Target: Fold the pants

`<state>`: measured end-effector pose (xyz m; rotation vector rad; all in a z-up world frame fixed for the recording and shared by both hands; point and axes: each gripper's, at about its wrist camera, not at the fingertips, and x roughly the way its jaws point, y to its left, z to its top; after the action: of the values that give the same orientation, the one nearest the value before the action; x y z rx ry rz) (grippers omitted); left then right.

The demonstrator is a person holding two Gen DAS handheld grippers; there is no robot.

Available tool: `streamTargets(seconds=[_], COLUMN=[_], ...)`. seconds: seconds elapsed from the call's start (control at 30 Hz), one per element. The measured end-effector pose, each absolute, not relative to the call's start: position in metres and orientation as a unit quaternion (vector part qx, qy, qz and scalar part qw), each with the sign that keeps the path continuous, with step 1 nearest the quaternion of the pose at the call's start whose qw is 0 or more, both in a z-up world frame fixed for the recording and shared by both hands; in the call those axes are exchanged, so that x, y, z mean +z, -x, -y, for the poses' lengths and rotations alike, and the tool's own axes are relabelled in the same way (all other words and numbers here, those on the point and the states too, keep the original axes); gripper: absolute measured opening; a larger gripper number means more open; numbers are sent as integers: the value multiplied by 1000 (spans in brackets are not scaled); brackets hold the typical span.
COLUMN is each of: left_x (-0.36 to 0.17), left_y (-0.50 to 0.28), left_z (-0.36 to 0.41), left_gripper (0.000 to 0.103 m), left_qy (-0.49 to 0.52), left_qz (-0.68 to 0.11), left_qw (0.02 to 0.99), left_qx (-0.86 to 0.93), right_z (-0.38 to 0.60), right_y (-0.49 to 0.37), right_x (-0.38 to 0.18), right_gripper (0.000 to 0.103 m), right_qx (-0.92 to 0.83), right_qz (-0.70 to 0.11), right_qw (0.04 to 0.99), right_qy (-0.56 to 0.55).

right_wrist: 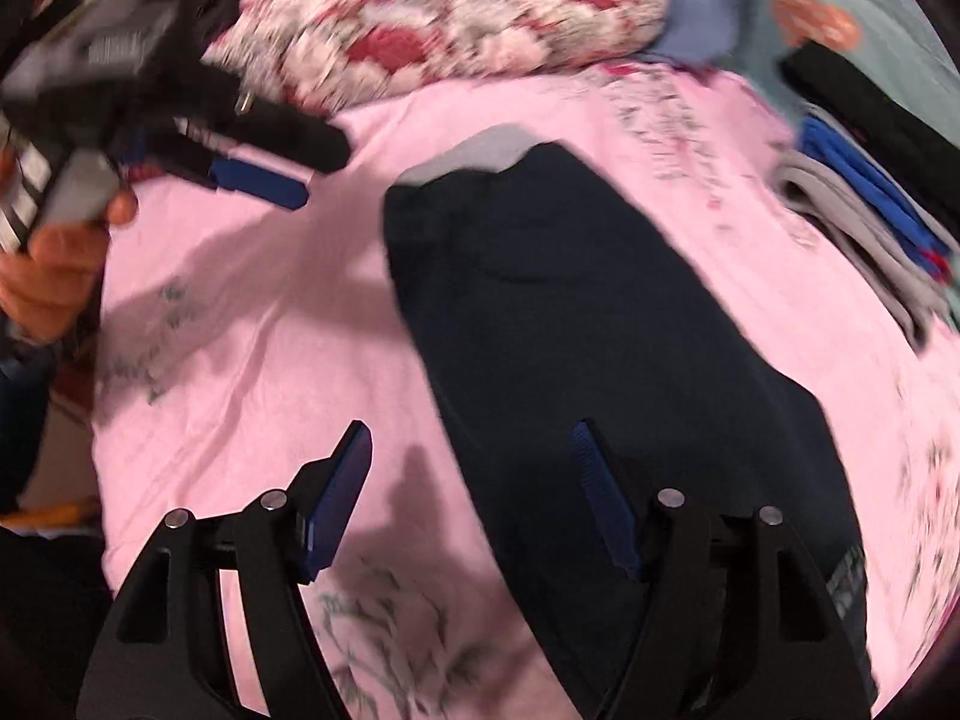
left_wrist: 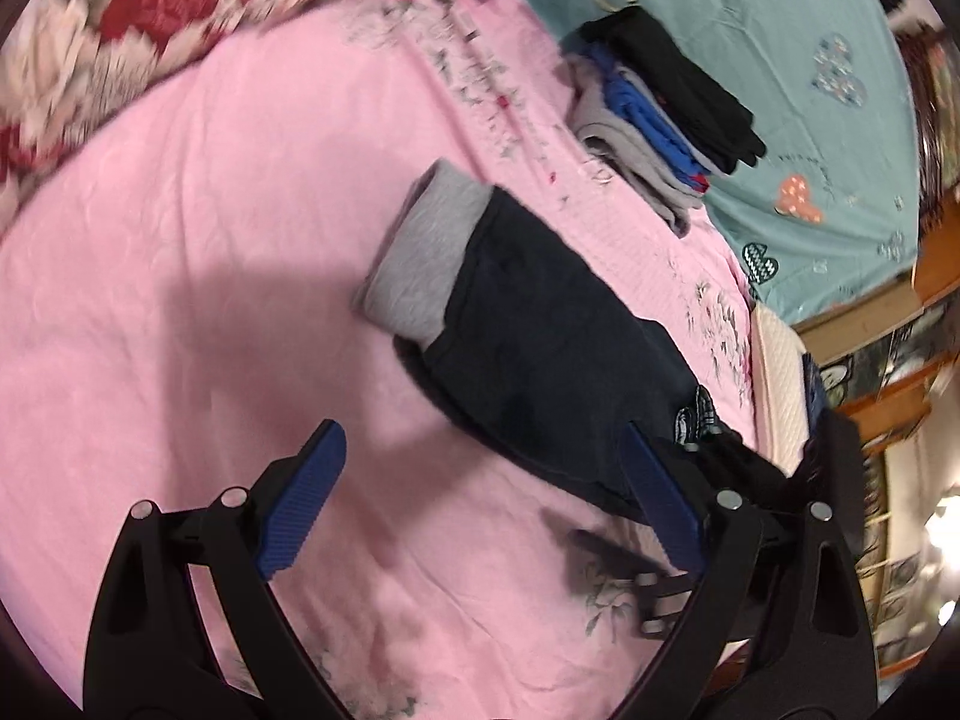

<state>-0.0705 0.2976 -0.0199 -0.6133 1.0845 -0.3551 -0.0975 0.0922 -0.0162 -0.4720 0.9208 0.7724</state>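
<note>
The dark navy pants lie folded into a long narrow strip on the pink bedsheet, with a grey lining showing at the far end of the strip. Taking the pants as the landmark: the left hand-held gripper hovers just above their near end with its blue-padded fingers spread wide and nothing between them; one finger is over the bare sheet beside the pants, the other over the near edge of the cloth. The right hand-held gripper is likewise wide open and empty, one finger over the pants' near half, the other over the sheet beside them. In the right wrist view the left gripper and the person's hand appear beyond the pants' far-left side. A stack of folded clothes, black, blue and grey, sits beyond the pants to their right. A red floral quilt lies bunched well beyond their far end.
</note>
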Motion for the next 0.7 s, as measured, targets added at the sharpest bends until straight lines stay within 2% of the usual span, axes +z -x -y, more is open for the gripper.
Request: streamTargets(seconds=[0.13,0.17,0.23,0.27,0.3,0.5,0.7], left_x=[-33,-36,-40,-42,-44,-56,-59], left_y=[68,67,62,60,58,36,20], left_z=[-295,-294,-289,-287,-283,-265,-258], left_gripper=[94,94,94,94,94,94,94], left_qy=[317,321,332,335,339,360,385], left_qz=[-520,-523,-529,-531,-534,-540,-521], left_qw=[774,770,761,757,753,740,745], left_qx=[-172,-174,-178,-180,-182,-176,-159], right_z=[-107,-106,-103,-102,-100,-80,-72], right_y=[88,85,75,70,68,54,53], right_x=[-32,-32,-31,-30,-28,-10,-4], right_gripper=[64,49,37,26,22,20,20], right_qx=[352,349,337,342,345,361,365], right_qz=[-418,-418,-422,-427,-428,-438,-436], right_qw=[795,797,803,803,803,811,814], right_qy=[263,260,252,238,228,143,117])
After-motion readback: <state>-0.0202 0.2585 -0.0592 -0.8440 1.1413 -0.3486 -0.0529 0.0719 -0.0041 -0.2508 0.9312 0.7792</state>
